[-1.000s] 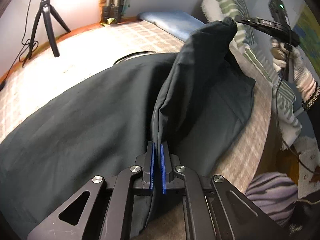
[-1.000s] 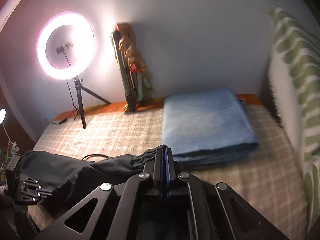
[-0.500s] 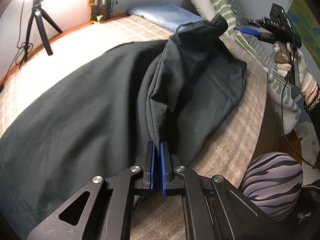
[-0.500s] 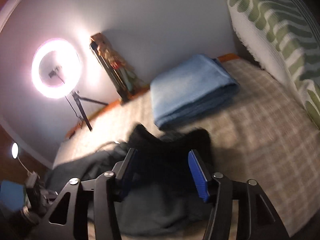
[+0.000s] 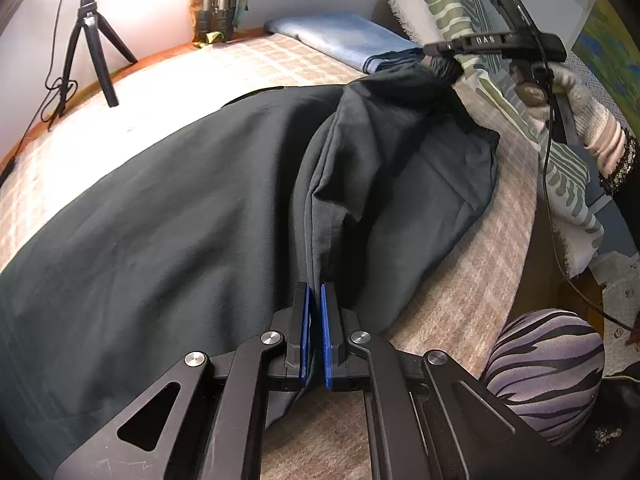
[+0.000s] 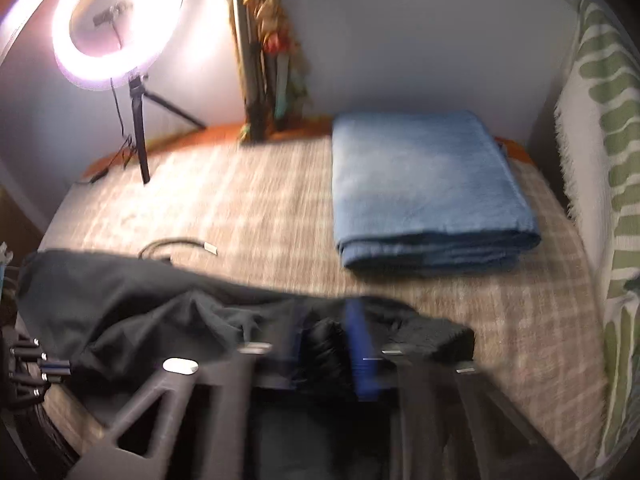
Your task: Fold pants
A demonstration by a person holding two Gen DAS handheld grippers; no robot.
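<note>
Early stage: dark pants lie spread on the bed, no fold laid, left gripper clamped on an edge, right gripper just closing around bunched cloth at the far end.

Matt dark cloth pants, softly creased – coarse woven checked bedcover, fuzzy blue folded blanket, matt black gripper arms with shiny metal rivets
</note>
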